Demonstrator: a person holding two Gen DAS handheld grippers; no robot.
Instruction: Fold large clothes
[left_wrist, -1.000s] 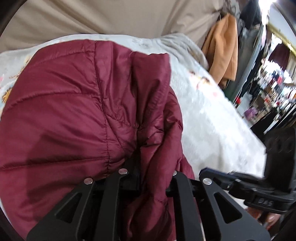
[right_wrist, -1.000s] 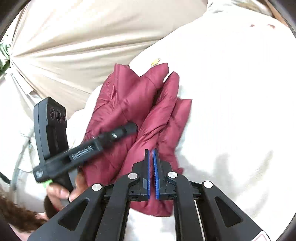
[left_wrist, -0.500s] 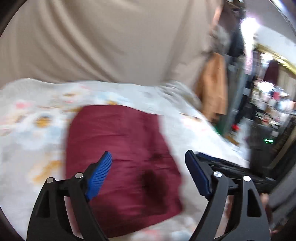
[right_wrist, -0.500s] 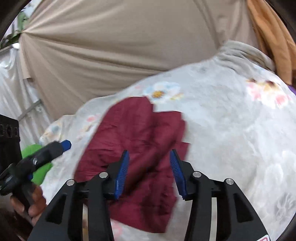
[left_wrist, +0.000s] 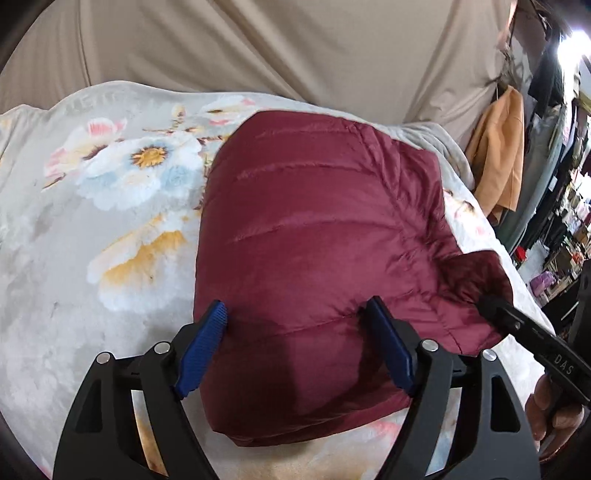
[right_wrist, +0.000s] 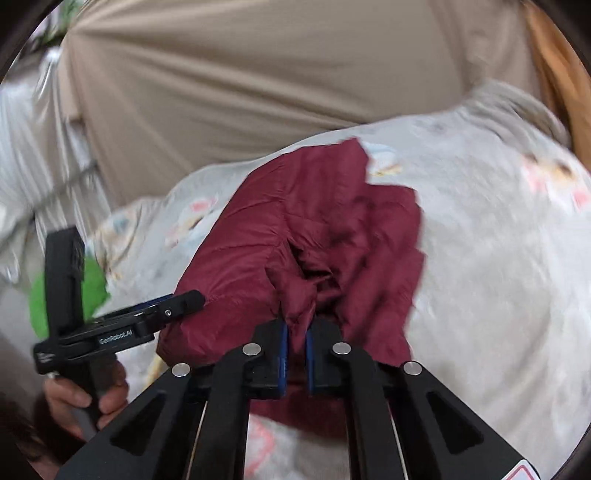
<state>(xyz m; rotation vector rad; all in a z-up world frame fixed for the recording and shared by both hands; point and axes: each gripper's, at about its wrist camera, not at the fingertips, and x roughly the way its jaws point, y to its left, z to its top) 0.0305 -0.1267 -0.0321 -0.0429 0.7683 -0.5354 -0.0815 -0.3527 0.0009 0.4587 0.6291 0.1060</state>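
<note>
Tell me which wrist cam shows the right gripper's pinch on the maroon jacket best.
Right wrist view. The right gripper fills the foreground, its jaws closing with a fold of the maroon jacket pinched between the blue pads. The left wrist view shows only the gripper's black finger from the side at the jacket's right edge; pads hidden.

Both grippers (left_wrist: 295, 332) (right_wrist: 295, 343) are built from black linked struts, fastened with silver rivets and tipped with ribbed blue pads (left_wrist: 201, 350).

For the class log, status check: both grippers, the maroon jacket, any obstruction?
Left gripper open above maroon quilted puffer jacket. Right gripper closing, pinching a jacket fold. Jacket bundled on floral blanket. Nothing in the way.
</note>
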